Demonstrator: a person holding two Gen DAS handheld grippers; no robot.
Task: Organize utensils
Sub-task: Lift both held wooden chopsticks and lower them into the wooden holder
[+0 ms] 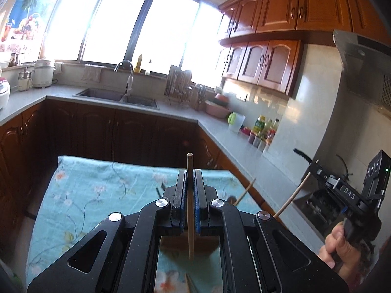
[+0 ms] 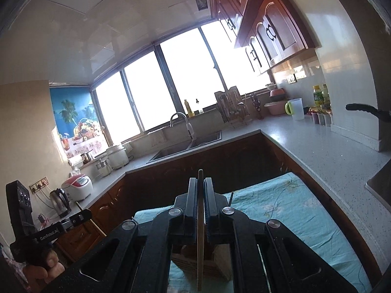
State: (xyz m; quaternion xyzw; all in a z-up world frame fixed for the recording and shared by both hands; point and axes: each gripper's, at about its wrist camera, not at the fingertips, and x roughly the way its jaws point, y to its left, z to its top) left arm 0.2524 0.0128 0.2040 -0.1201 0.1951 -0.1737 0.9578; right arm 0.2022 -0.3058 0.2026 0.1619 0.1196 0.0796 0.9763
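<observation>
left hand-held gripper (image 1: pixel 190 178) clamped on a wooden chopstick (image 1: pixel 190 210), held upright above the floral-cloth tabletop (image 1: pixel 97 190). right hand-held gripper (image 2: pixel 200 188) clamped on a second chopstick (image 2: pixel 200 232) (darker), over a wooden holder (image 2: pixel 220 266) on the cloth.

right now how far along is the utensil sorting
Midway. Done: nothing visibly stowed yet. In hand: the left gripper is shut on one chopstick, the right gripper on another chopstick, both above the wooden holder. Left: dropping both in, plus the loose stick on the floral cloth.
</observation>
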